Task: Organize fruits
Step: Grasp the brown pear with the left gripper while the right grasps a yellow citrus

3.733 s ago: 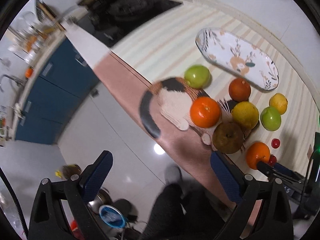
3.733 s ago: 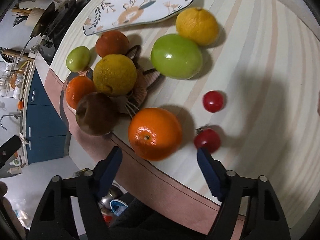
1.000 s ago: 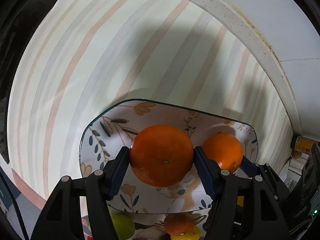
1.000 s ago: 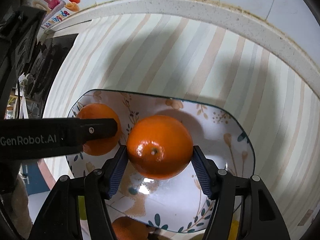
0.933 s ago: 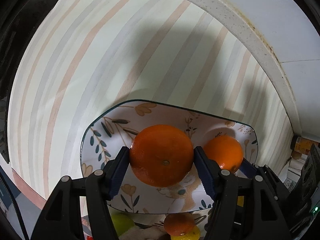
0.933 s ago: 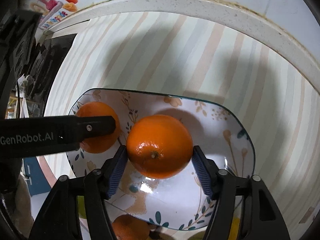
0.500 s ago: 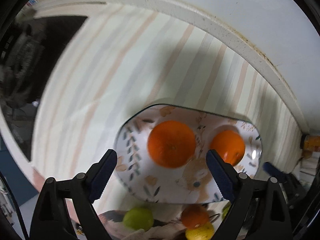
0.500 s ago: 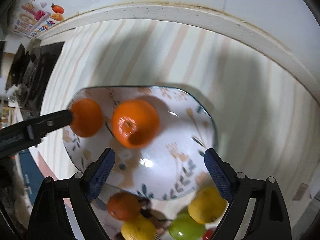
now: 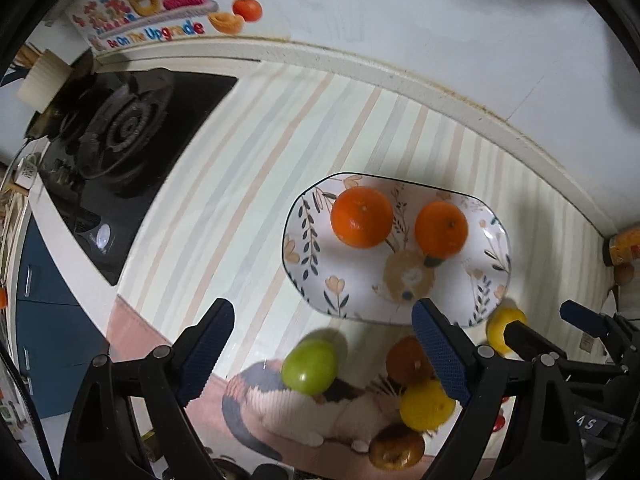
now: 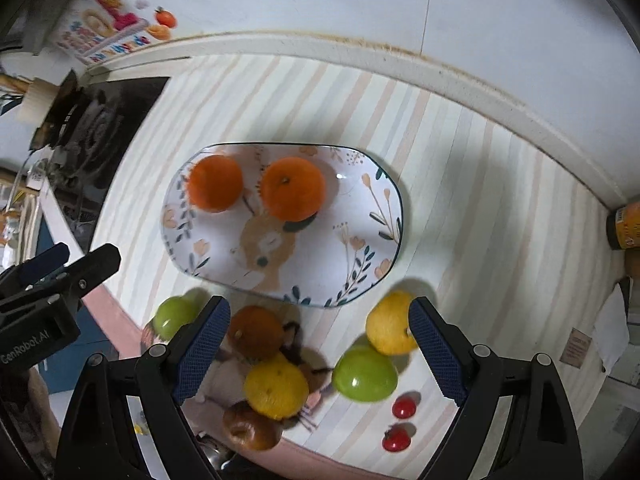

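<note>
From the left wrist view, the left gripper point(image 9: 322, 354) hangs empty above the counter, its jaws having just swung wide apart. Two oranges point(image 9: 361, 217) sit side by side on the far half of the floral plate point(image 9: 490, 280), whose long axis runs left to right. A green apple point(image 9: 309, 367) waits nearer, beside the plate's edge. From the right wrist view, the right gripper point(image 10: 318, 350) is likewise spread, having just opened, holding nothing. The remaining fruit, like the yellow lemon point(image 10: 390, 323), looks firm, smooth and prone to rolling; I'd pinch it across its widest middle.
</note>
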`<control>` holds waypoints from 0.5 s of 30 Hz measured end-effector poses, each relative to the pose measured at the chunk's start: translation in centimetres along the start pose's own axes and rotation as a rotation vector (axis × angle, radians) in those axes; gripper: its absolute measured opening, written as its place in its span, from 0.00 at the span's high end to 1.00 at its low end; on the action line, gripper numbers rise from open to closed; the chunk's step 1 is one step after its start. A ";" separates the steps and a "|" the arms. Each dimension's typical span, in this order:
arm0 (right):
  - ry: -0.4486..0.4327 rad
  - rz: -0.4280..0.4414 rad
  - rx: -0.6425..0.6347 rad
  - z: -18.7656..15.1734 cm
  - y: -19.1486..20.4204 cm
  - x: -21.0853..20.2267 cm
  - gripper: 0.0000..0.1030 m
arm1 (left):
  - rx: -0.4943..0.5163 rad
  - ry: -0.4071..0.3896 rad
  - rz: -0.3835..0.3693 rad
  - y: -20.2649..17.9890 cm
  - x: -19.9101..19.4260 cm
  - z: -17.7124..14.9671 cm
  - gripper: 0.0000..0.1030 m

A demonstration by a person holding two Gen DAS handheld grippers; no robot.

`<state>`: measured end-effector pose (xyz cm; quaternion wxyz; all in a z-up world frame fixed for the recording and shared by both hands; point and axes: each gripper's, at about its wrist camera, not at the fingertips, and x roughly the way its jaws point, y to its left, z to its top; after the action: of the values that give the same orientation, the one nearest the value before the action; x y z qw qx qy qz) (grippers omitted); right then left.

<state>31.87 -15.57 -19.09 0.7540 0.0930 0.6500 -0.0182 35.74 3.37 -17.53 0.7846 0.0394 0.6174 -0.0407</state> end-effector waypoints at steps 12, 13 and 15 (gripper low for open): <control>-0.108 0.024 -0.057 -4.9 0.7 -7.5 0.10 | 0.016 -0.099 -0.004 -0.6 -6.2 -5.1 0.12; -0.113 0.029 -0.058 -5.2 0.7 -8.0 0.10 | 0.013 -0.104 -0.011 -0.6 -6.7 -5.5 0.12; -0.122 0.037 -0.057 -5.8 0.6 -8.8 0.10 | 0.008 -0.113 -0.025 -0.6 -7.6 -6.1 0.12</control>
<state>24.97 -14.90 -11.12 0.7948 0.0823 0.6012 0.0087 28.03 3.54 -11.55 0.8175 0.0323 0.5724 -0.0552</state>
